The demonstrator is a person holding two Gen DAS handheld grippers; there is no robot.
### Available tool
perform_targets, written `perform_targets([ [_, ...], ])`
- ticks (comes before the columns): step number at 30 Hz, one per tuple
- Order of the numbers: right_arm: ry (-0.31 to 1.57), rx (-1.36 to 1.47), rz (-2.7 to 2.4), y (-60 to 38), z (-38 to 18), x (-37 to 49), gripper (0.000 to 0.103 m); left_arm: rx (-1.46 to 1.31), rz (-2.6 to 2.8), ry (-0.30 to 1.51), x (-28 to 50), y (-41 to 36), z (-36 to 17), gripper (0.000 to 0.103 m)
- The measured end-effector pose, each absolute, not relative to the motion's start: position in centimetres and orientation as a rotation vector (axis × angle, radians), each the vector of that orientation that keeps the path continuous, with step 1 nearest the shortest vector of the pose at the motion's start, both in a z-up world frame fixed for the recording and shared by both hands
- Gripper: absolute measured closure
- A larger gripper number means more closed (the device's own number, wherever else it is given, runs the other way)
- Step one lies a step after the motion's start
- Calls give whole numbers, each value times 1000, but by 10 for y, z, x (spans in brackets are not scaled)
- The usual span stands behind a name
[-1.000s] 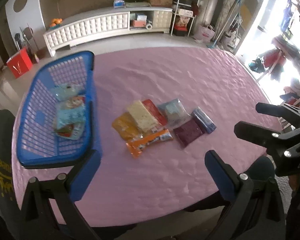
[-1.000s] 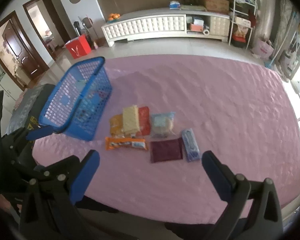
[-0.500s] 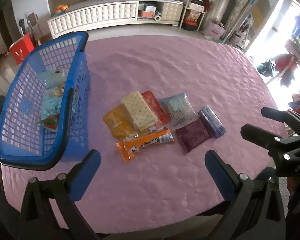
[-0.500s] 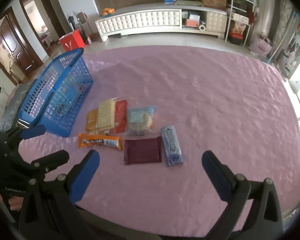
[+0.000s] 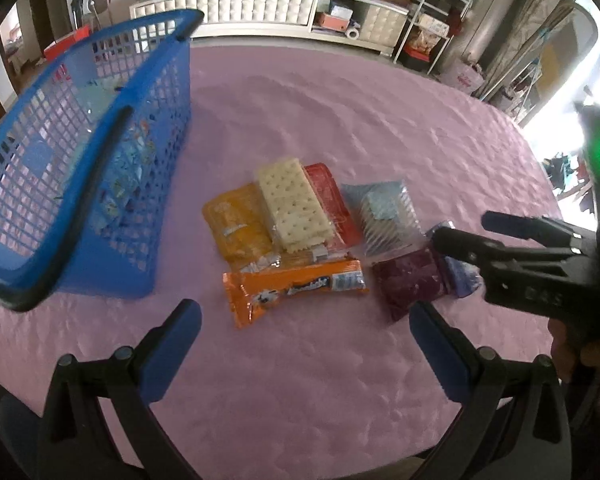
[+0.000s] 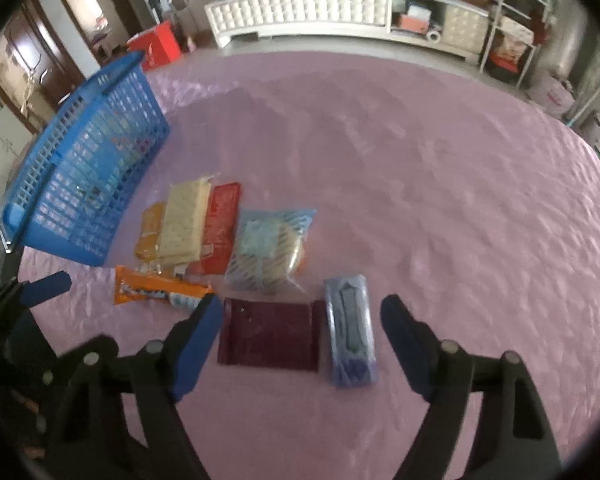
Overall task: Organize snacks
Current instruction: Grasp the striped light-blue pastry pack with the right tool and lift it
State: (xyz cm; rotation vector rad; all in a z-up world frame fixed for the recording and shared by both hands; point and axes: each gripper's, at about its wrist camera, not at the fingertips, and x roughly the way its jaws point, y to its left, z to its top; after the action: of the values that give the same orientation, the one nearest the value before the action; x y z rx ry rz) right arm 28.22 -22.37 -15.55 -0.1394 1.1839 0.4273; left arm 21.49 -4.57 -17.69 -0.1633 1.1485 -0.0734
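The right gripper is standing wide open and holding nothing, its 2 blue pads bracketing the dark purple packet and the blue-violet packet lying side by side on the pink tablecloth. The left gripper is likewise spread wide and empty, hovering low in front of the orange bar wrapper.

The main risk, as I judge it, is that the right gripper is straddling 2 packets at once: closing from here could be pinching both, or pushing the purple one into the orange bar touching its corner. Flat foil packets are also lying flush on soft cloth, so the pads could be sliding over the top or bunching the cloth instead of gripping an edge. In the left wrist view the 2 grippers are working close together, and the right one is crossing over the purple packet, so a collision is possible.

Farther out, a pile is sitting with the cracker sleeve resting on top of the yellow pouch and the red packet, with a clear striped bag just beside them. Pulling any lower one could be dragging the crackers off.

The blue basket is standing to the left of the pile, holding several light-blue snack bags seen only through its lattice wall; their count is unclear.
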Motion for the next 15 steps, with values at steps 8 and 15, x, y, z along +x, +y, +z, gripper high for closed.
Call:
perform_targets([
  [8, 1223, -167, 453, -196, -180, 307, 28, -138, -45, 1182, 223, -42, -199, 0],
  [15, 1265, -145, 452, -187, -198, 318, 40, -143, -42, 1179, 226, -36, -198, 0],
])
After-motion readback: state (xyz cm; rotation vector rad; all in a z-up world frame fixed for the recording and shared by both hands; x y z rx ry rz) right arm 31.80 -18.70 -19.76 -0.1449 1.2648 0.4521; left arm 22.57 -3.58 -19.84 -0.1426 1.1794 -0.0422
